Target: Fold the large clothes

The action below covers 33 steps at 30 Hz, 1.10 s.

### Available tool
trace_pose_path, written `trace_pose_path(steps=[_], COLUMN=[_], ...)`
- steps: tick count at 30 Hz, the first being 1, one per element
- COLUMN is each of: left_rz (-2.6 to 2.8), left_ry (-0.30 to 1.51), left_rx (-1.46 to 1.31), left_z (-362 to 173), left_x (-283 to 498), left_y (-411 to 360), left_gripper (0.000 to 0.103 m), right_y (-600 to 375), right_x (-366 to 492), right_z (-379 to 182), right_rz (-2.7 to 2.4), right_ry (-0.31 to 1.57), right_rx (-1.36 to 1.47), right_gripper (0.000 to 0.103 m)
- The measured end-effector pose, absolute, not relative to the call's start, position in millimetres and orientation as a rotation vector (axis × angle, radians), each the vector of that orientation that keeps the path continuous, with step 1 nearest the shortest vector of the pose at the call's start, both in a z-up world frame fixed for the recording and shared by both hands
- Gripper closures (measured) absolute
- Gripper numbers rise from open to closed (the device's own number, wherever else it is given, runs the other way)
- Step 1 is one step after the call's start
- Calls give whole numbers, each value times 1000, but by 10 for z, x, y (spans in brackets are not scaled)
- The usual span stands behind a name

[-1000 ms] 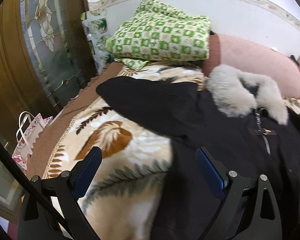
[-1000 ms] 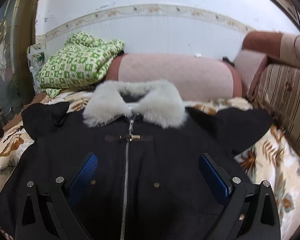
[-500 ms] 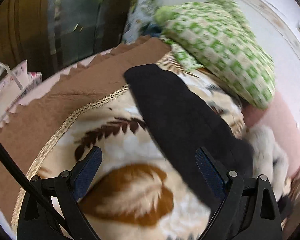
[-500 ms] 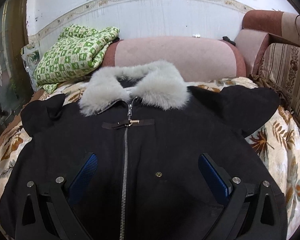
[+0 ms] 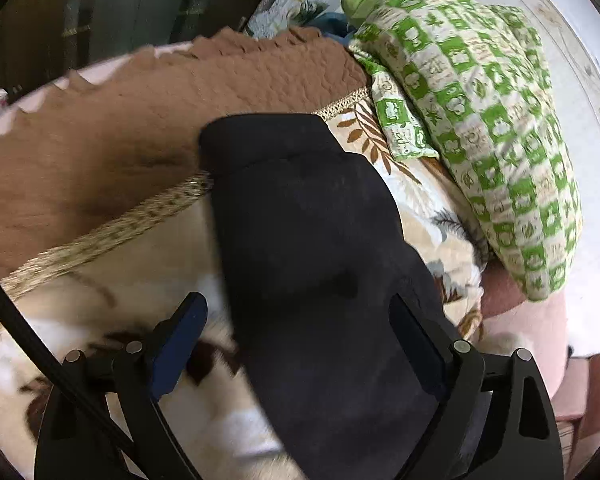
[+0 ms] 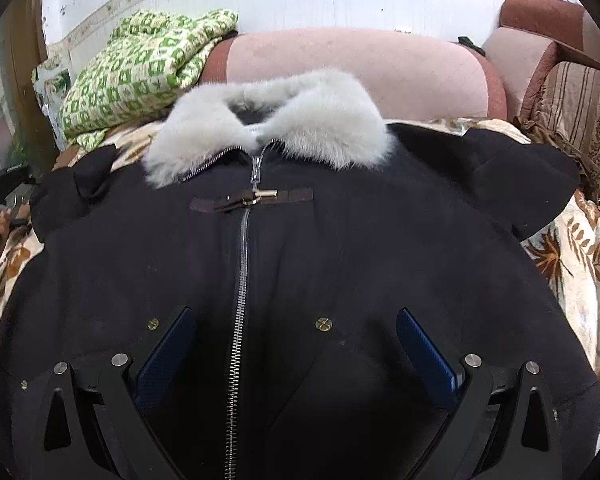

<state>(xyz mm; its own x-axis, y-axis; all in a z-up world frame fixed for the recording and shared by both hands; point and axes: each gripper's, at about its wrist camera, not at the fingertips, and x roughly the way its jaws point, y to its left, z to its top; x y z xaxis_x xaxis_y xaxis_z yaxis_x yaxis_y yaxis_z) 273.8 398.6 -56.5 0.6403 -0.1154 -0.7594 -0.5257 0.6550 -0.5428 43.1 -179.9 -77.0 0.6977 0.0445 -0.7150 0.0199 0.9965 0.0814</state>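
since the earlier frames the left claw has swung away from the coat body and closed in along the left sleeve; the right claw has dropped nearer the coat front, which now fills more of its view.

black coat lies face up and spread on the leaf-print blanket covering the bed, zipper closed, grey fur collar toward the pink bolster. left sleeve extends outward, its cuff overlapping the blanket's brown border.

left claw: spread, fingers straddling the sleeve, nothing pinched. right claw: spread, poised above the lower front either side of the zipper, nothing pinched.

risks, as judged:
- heavy thick cloth; a shallow pinch on the sleeve may slip when lifted.
- left claw sits mid-sleeve, not at the cuff; folding from there would let the cuff droop and bunch.
- closing low could catch the plush blanket with the sleeve and drag it.
- green checked quilt lies near the sleeve; a wide swing could snag it.
- bulky collar may keep any fold from lying flat.
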Motion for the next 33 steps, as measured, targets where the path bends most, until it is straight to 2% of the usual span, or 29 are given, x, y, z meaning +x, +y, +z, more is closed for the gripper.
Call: trace_pose_path(steps=[2, 4, 6, 7, 9, 16, 23, 27, 31, 32, 33], left_rz=[236, 256, 270, 278, 276, 220, -33, -209, -353, -356, -358], left_ry=[871, 884, 886, 881, 866, 776, 686, 697, 767, 785, 793], left_rx=[-888, -874, -829, -820, -808, -648, -465, -382, -262, -214, -185], left_z=[-658, -692, -656, -611, -474, 507, 1400, 1500, 1348, 1272, 1222], left_x=[2832, 2878, 2883, 2861, 2808, 2459, 1996, 1758, 1568, 1508, 1462], left_y=[4012, 3991, 3943, 3923, 3888, 3320, 1863, 943, 50, -176, -302], left_gripper=[25, 57, 78, 85, 91, 93, 94, 94, 92, 89, 78], right_y=[-1785, -1779, -1786, -1792, -1800, -1809, -2023, -2402, -2778, -2823, -2869], right_x=[474, 515, 551, 560, 561, 459, 268, 227, 228, 225, 222], right_z=[-836, -904, -947, -959, -956, -772, -270, -107, -42, -32, -18], right_rz=[19, 19, 18, 19, 20, 53, 51, -40, -131, -145, -161], right_ry=[823, 851, 873, 879, 879, 814, 639, 579, 548, 543, 536], right_rx=[73, 68, 70, 73, 77, 105, 166, 252, 334, 341, 344], right_gripper=[1, 1, 1, 1, 1, 1, 1, 1, 1, 1, 1])
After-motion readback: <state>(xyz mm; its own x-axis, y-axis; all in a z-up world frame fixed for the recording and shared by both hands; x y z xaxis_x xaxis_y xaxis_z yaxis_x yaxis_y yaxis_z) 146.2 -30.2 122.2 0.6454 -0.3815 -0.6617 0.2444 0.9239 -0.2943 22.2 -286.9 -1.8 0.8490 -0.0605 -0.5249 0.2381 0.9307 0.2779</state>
